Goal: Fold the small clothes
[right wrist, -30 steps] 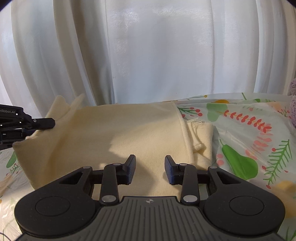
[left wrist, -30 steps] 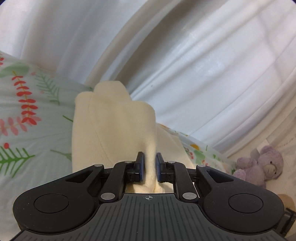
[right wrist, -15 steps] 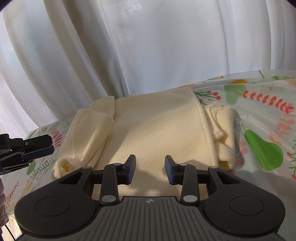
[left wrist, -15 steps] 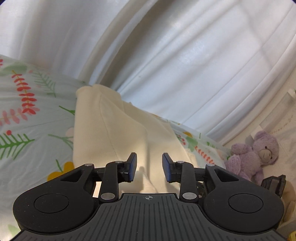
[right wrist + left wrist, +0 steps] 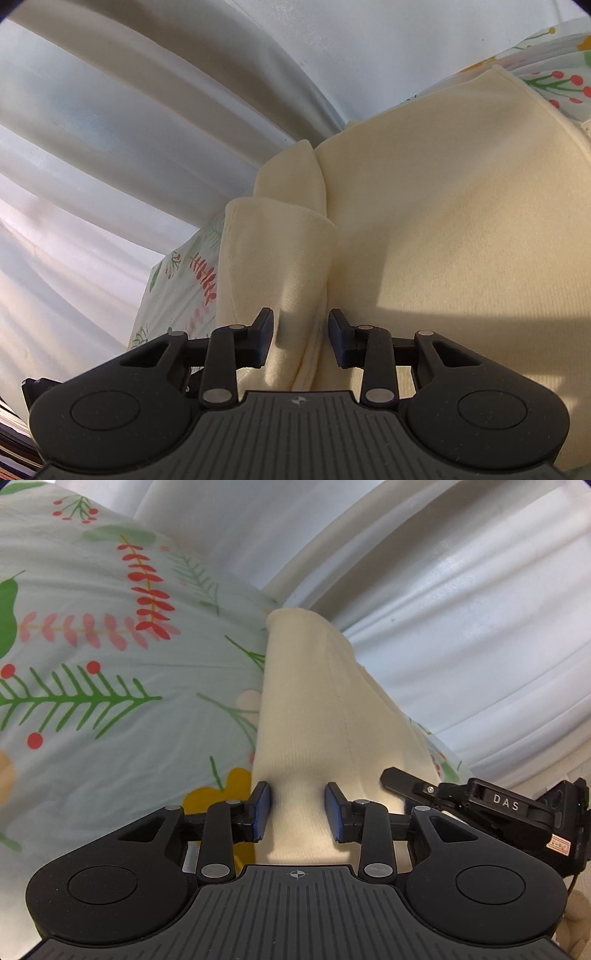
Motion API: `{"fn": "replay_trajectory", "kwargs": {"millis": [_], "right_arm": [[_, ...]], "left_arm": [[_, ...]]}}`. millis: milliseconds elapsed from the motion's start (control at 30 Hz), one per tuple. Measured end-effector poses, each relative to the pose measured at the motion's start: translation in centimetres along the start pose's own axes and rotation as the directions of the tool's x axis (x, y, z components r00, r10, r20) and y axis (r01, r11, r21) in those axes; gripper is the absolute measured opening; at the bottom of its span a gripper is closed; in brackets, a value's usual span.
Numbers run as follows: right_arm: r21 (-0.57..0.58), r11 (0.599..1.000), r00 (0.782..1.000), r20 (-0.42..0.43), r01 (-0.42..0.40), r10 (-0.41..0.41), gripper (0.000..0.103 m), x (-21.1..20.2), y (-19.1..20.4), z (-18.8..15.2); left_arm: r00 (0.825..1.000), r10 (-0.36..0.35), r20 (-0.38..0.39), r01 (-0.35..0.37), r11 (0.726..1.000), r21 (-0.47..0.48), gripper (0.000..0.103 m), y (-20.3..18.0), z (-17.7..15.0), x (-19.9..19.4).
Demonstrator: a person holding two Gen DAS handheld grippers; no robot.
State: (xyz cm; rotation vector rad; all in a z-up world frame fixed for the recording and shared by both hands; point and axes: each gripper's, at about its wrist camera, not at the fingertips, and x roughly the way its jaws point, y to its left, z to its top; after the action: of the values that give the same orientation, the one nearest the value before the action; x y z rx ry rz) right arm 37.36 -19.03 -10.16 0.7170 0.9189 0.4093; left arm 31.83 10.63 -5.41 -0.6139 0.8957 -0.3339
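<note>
Left tool (image 5: pixel 298 812) jaws parted, right tool (image 5: pixel 301 338) jaws parted, both angled low

Left wrist view sits low behind the left gripper (image 5: pixel 298 814), looking forward along its fingers, tilted, very close over the cream garment (image 5: pixel 325 720), with the floral sheet (image 5: pixel 92 701) to its left and white curtain (image 5: pixel 461 609) beyond. At its right edge, the right gripper (image 5: pixel 399 777) pokes in. Right wrist view rides behind the right gripper (image 5: pixel 301 338), rolled the other way, just as near, facing the same curtain (image 5: pixel 110 129). Both views share the garment (image 5: pixel 443 229), a strip of sheet (image 5: pixel 177 280) and that curtain backdrop.
</note>
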Motion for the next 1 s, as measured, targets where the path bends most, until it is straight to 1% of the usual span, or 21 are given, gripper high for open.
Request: {"fn": "replay_trajectory", "kwargs": {"millis": [100,167,233,333,400,467,500,567,633,667,733,800,833,900,933,1000], "right_arm": [[0.034,0.999,0.999,-0.015,-0.037,0.037,0.029,0.9,-0.4,0.6],[0.054,0.997,0.998,-0.032,-0.05,0.052,0.018,1.4,-0.6,0.9],[0.045,0.998,0.998,-0.041,-0.052,0.054,0.015,1.6,-0.4,0.9],[0.013,0.999,0.998,-0.041,-0.038,0.039,0.014,1.5,0.0,1.0],[0.034,0.998,0.998,-0.046,-0.044,0.046,0.014,1.5,-0.3,1.1],[0.065,0.996,0.997,-0.048,-0.055,0.059,0.014,1.5,-0.8,1.1],[0.073,0.996,0.997,-0.049,-0.059,0.063,0.014,1.5,-0.9,1.2],[0.079,0.995,0.996,-0.055,-0.064,0.068,0.014,1.4,-1.0,1.2],[0.092,0.994,0.996,-0.057,-0.067,0.072,0.014,1.5,-1.1,1.2],[0.101,0.993,0.995,-0.062,-0.068,0.075,0.015,1.6,-1.2,1.3],[0.111,0.991,0.994,-0.068,-0.076,0.083,0.018,1.8,-1.2,1.4],[0.121,0.99,0.993,-0.077,-0.077,0.087,0.019,1.9,-1.1,1.5],[0.121,0.99,0.993,-0.079,-0.075,0.085,0.019,2.0,-1.0,1.5],[0.085,0.994,0.995,-0.075,-0.062,0.068,0.017,2.0,-0.4,1.5],[0.051,0.997,0.997,-0.063,-0.05,0.053,0.014,1.8,0.1,1.5],[-0.014,0.999,0.999,-0.026,-0.047,0.047,0.013,0.9,1.3,1.4]], "left_arm": [[1.0,0.005,-0.002,-0.005,1.0,0.027,0.036,-0.3,0.0,-0.1],[1.0,0.005,-0.001,-0.005,1.0,0.029,0.036,-0.2,0.0,0.1],[1.0,0.023,0.004,-0.023,0.999,0.042,0.036,-0.6,-0.2,0.0],[0.999,0.048,0.023,-0.051,0.991,0.124,0.04,-1.9,-1.1,-1.2],[0.998,0.051,0.025,-0.055,0.984,0.172,0.043,-2.6,-2.3,-2.1],[0.999,0.052,0.01,-0.052,0.979,0.199,0.045,-2.9,-3.6,-2.8],[0.999,0.044,0.001,-0.043,0.976,0.215,0.05,-3.0,-4.3,-3.1],[0.999,0.041,-0.019,-0.036,0.97,0.24,0.054,-3.1,-5.5,-3.2],[0.996,0.083,-0.025,-0.071,0.952,0.298,0.054,-3.5,-6.6,-2.9],[0.995,0.102,-0.015,-0.093,0.945,0.315,0.054,-3.6,-6.8,-2.8],[0.993,0.12,0.007,-0.117,0.942,0.313,0.053,-3.6,-7.1,-2.4],[0.992,0.126,0.031,-0.13,0.946,0.298,0.053,-3.6,-7.2,-2.0],[0.989,0.142,0.042,-0.148,0.941,0.305,0.052,-3.9,-7.1,-1.8],[0.982,0.178,0.069,-0.19,0.929,0.316,0.047,-4.4,-7.2,-1.5],[0.979,0.187,0.076,-0.202,0.927,0.317,0.047,-4.5,-7.2,-1.4],[0.974,0.207,0.091,-0.225,0.919,0.323,0.047,-4.9,-7.5,-1.3]]}}
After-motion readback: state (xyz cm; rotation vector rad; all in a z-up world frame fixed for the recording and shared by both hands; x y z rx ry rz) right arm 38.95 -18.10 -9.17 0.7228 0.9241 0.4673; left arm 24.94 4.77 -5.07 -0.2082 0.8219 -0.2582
